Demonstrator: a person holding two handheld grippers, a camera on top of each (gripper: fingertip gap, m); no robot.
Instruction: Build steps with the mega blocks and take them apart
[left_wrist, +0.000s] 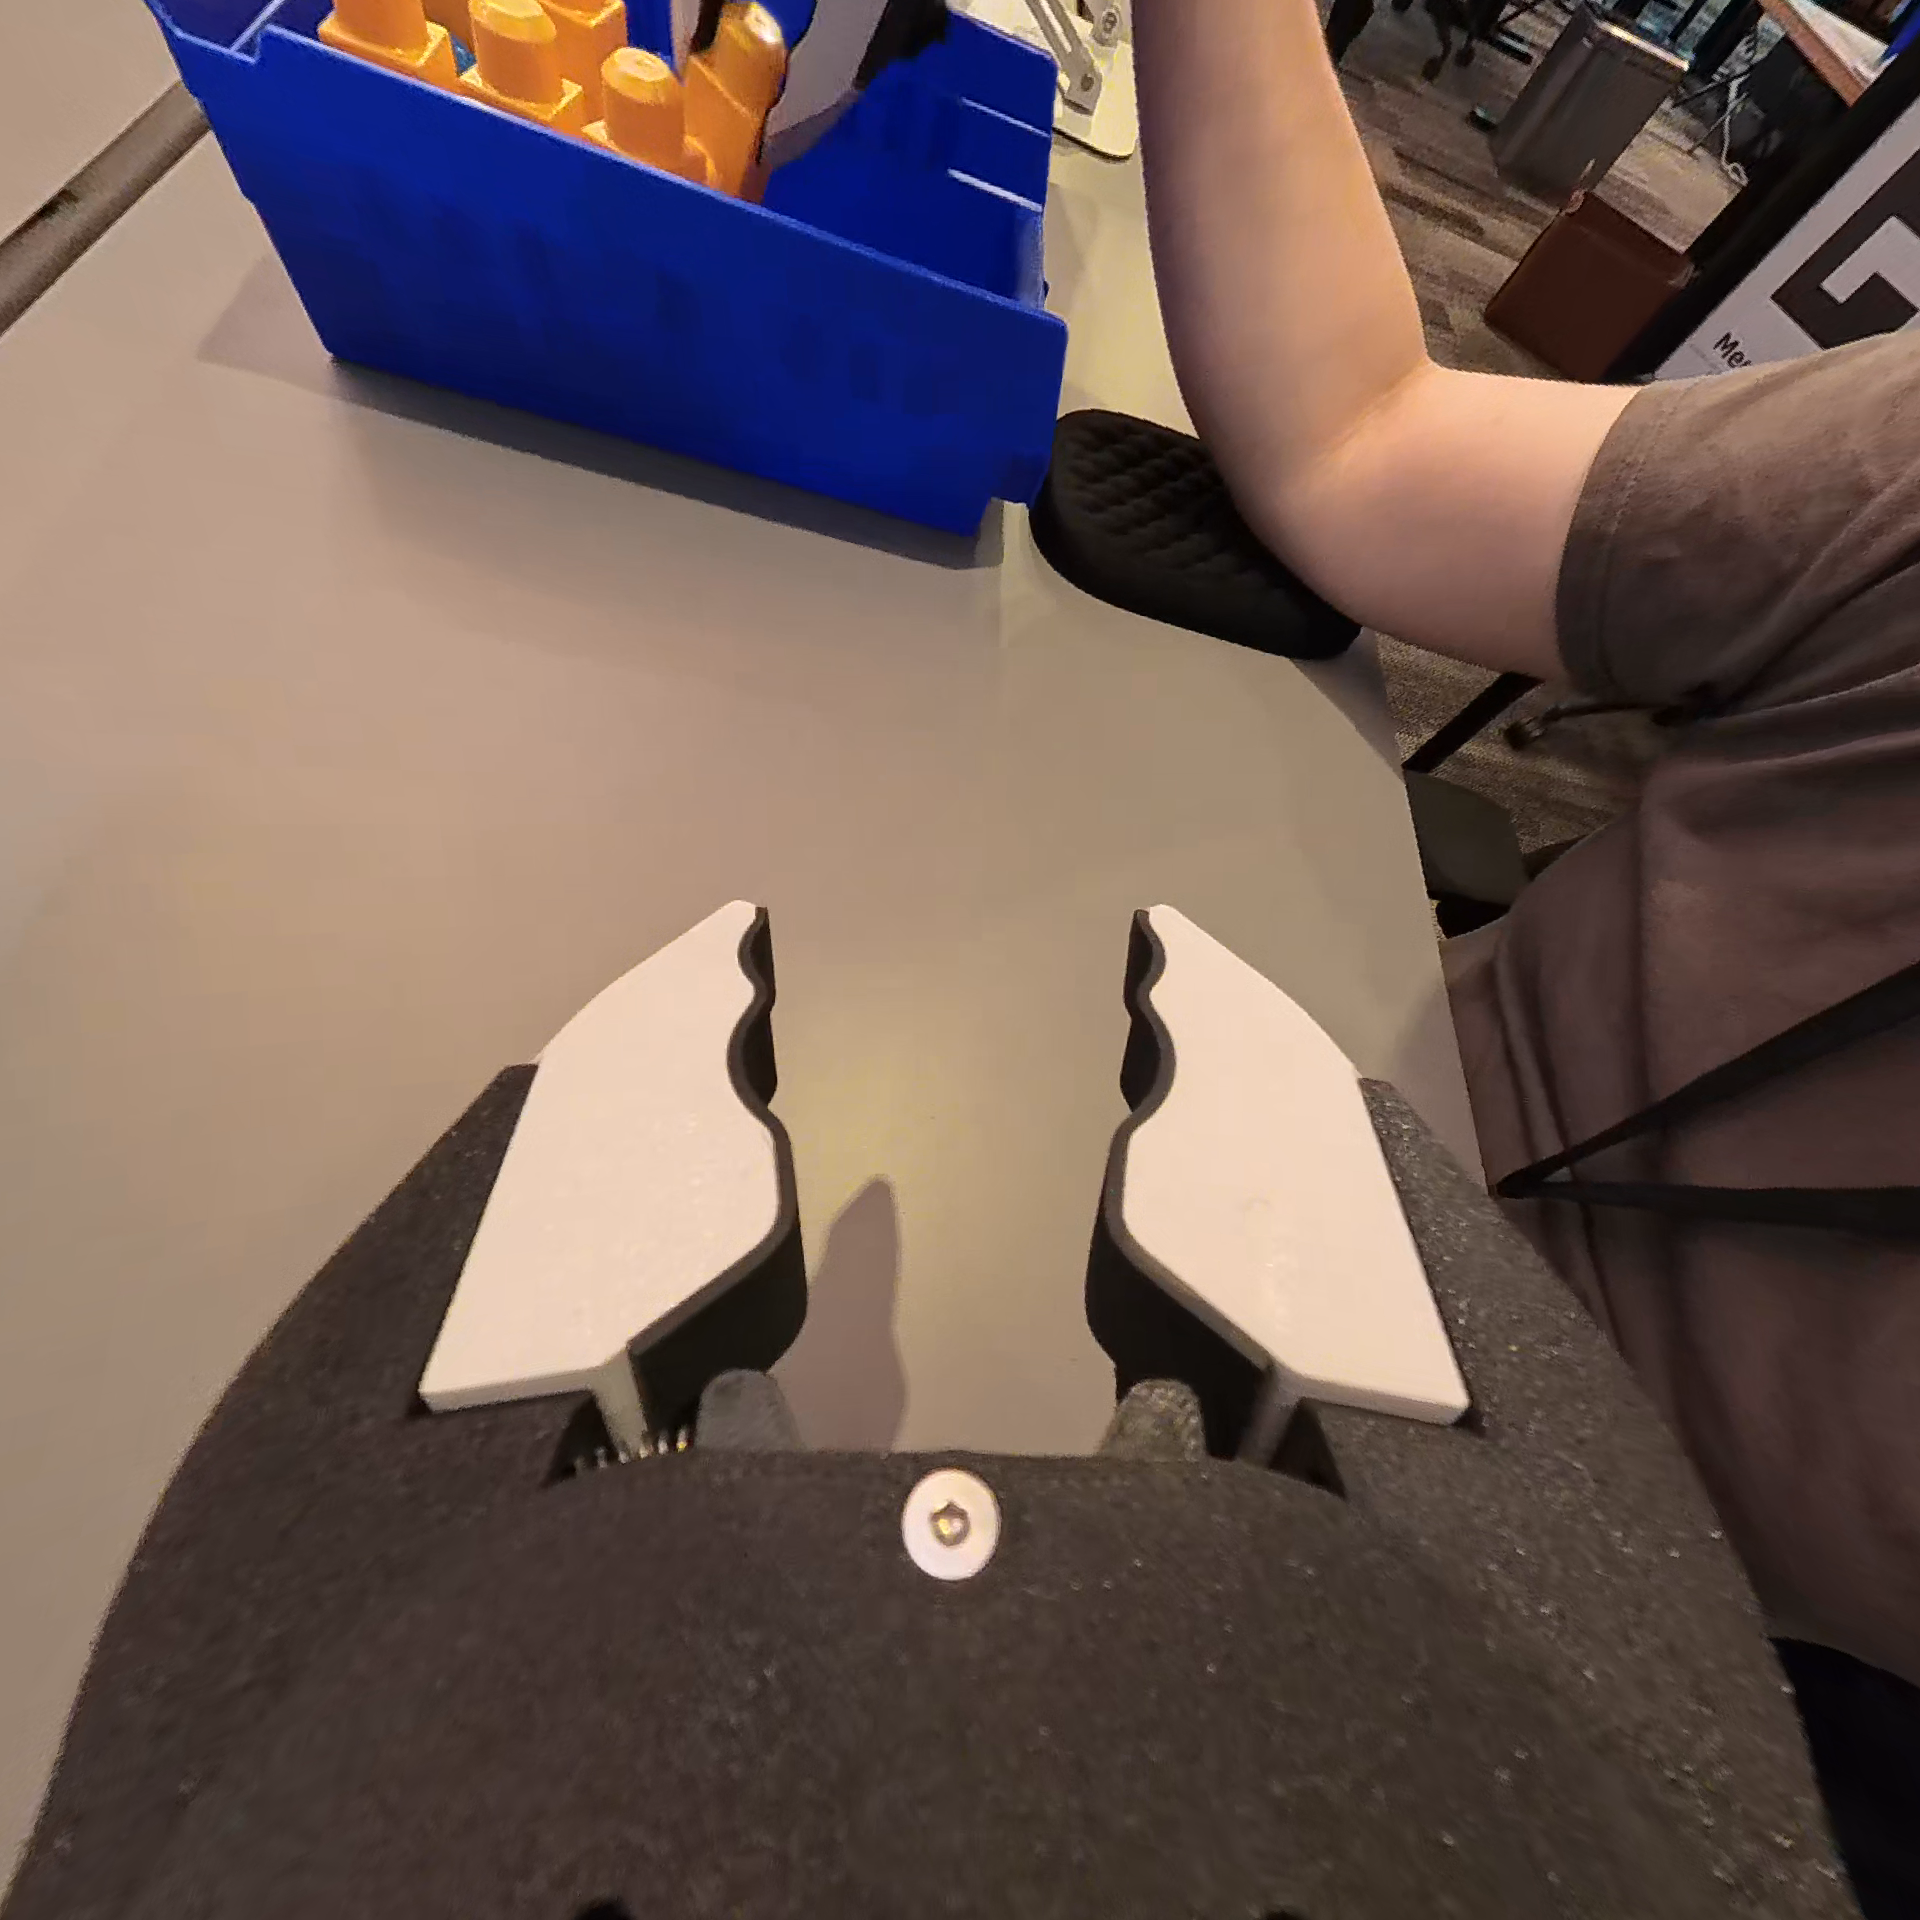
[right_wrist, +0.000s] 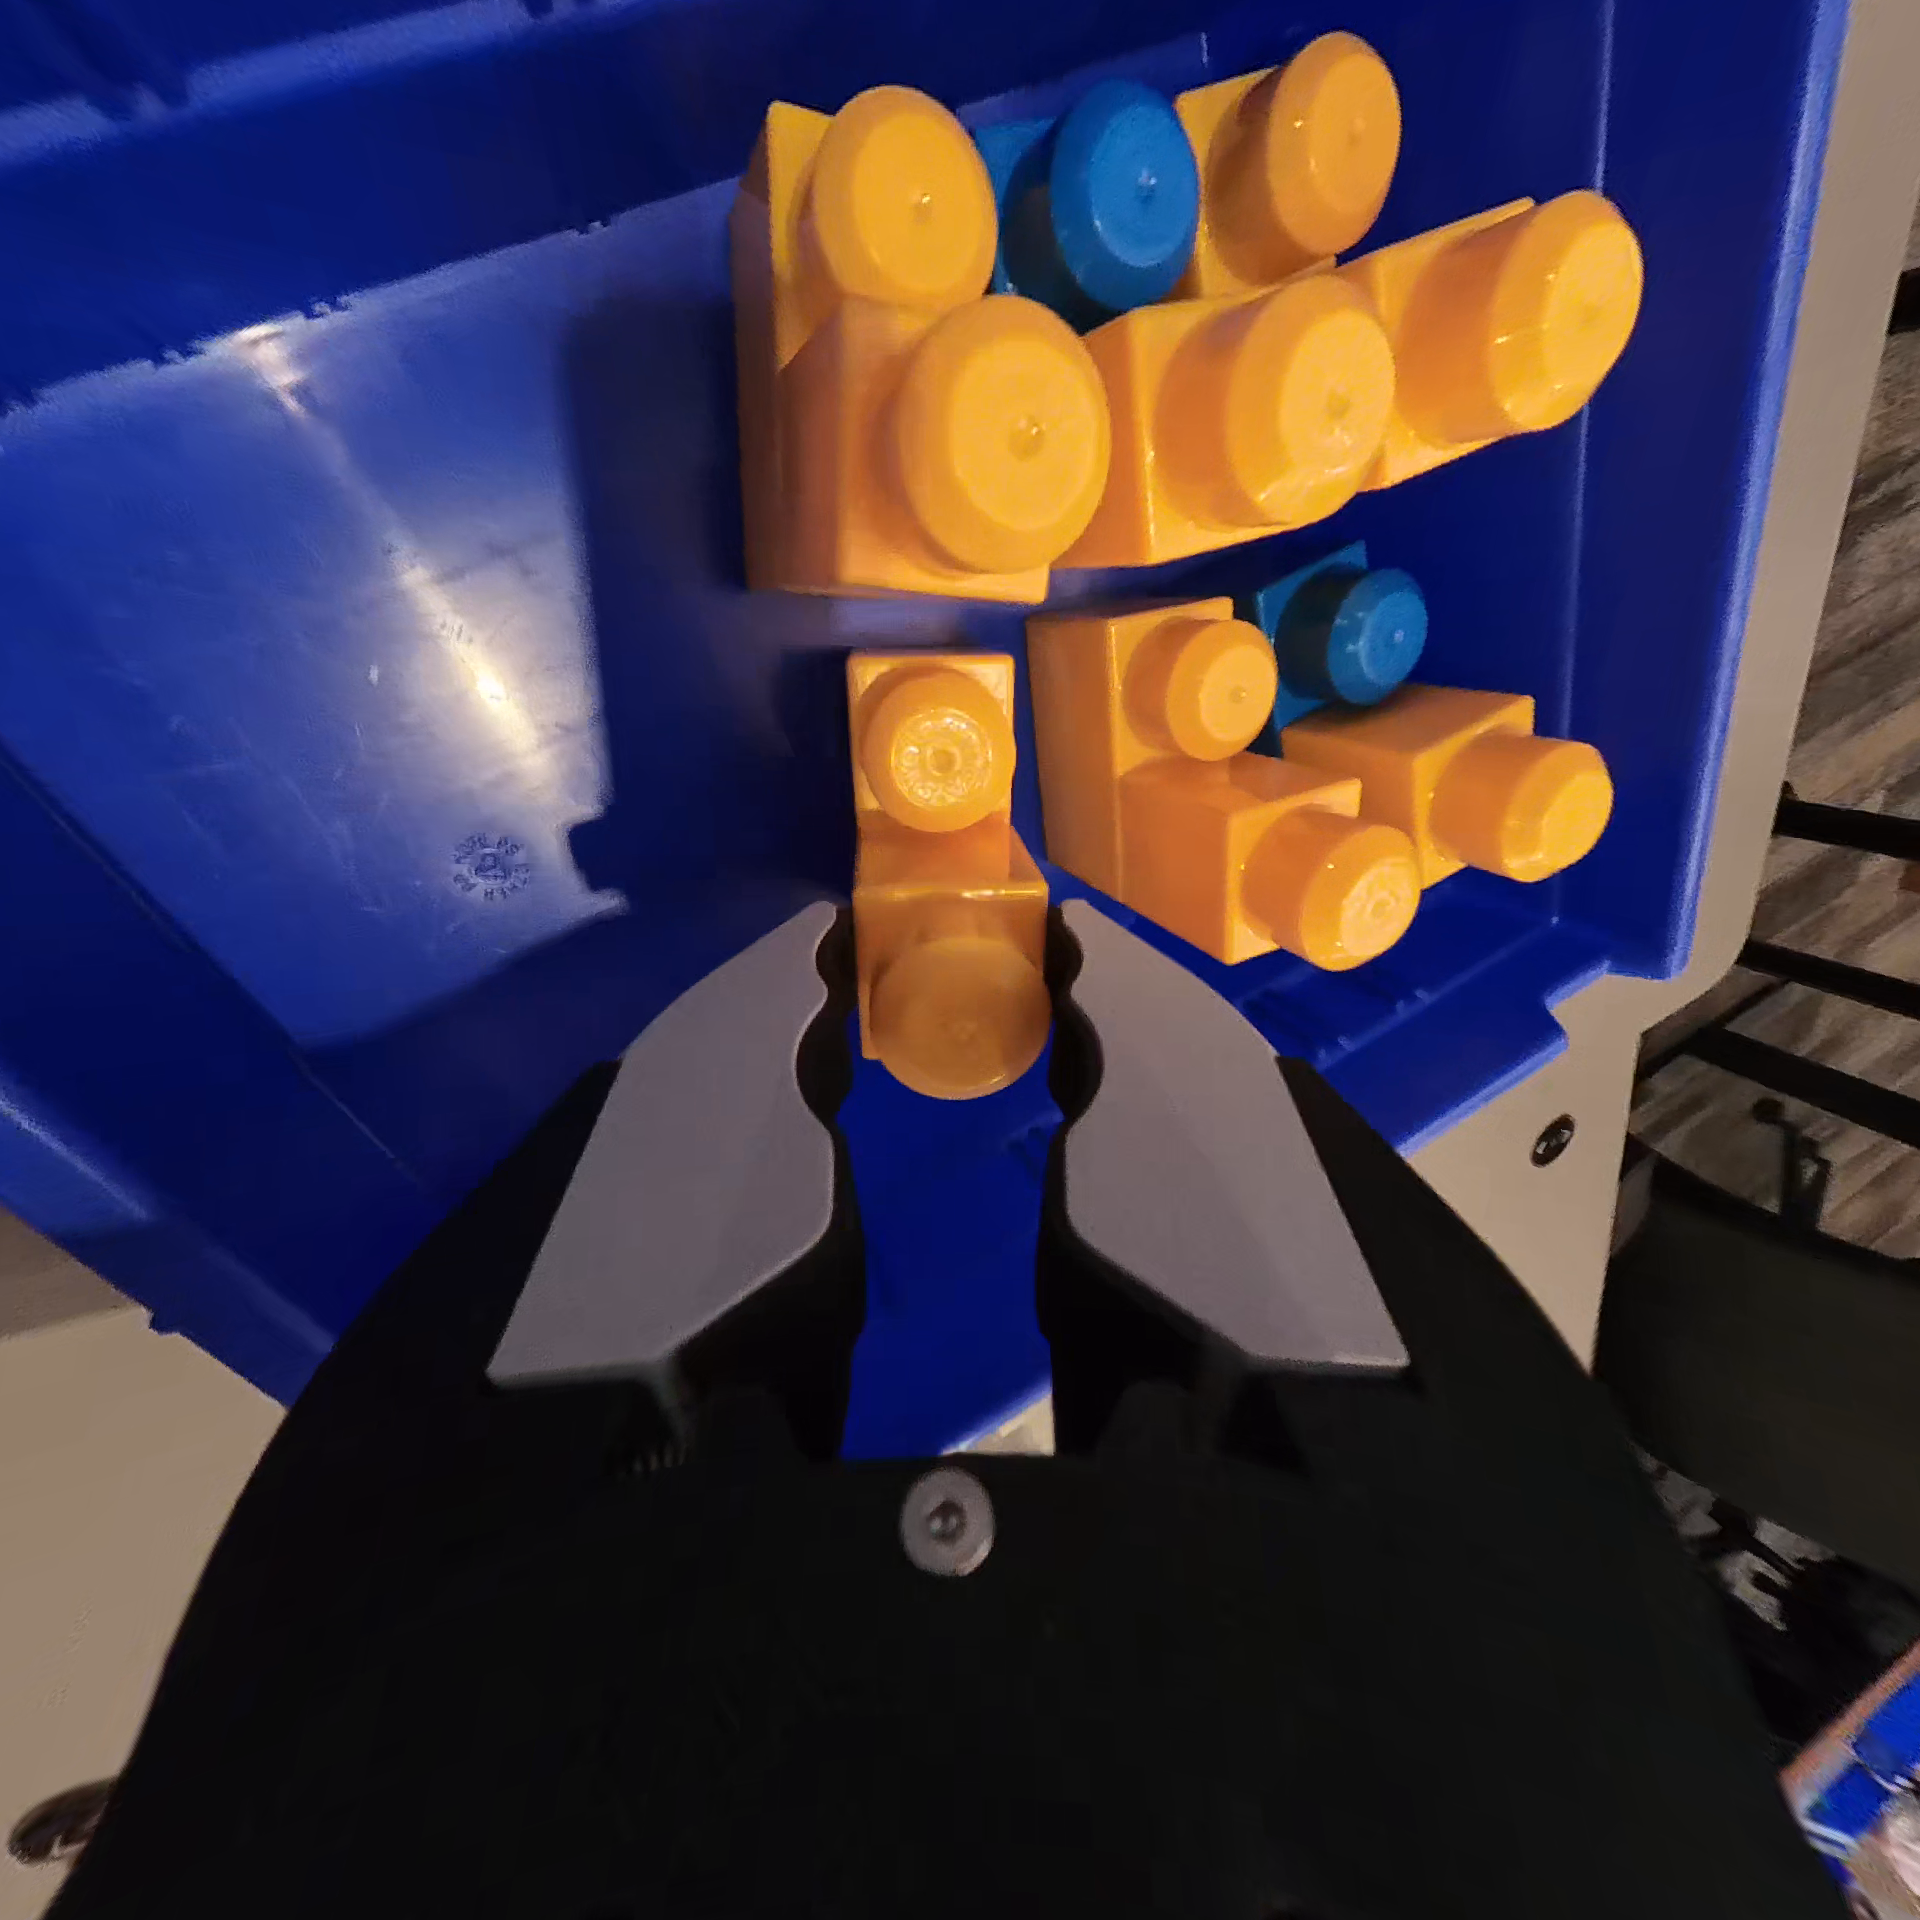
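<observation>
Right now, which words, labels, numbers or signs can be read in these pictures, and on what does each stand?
I copy no wording; I only say where it stands.
On the sign: dark print, cut off by the picture's edge.
On the bin wall: a round embossed mark, too small to read.
On a block stud: an embossed ring, blurred.

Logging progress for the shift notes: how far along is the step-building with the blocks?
Nothing looks built on the table, which shows only the blue bin and a black pad. In hand: the right gripper reaches into the bin, jaws around an orange block, apparently gripping it. The left gripper is open over the table. Other orange and blue blocks sit in the bin. Building and dismantling remain.
</observation>
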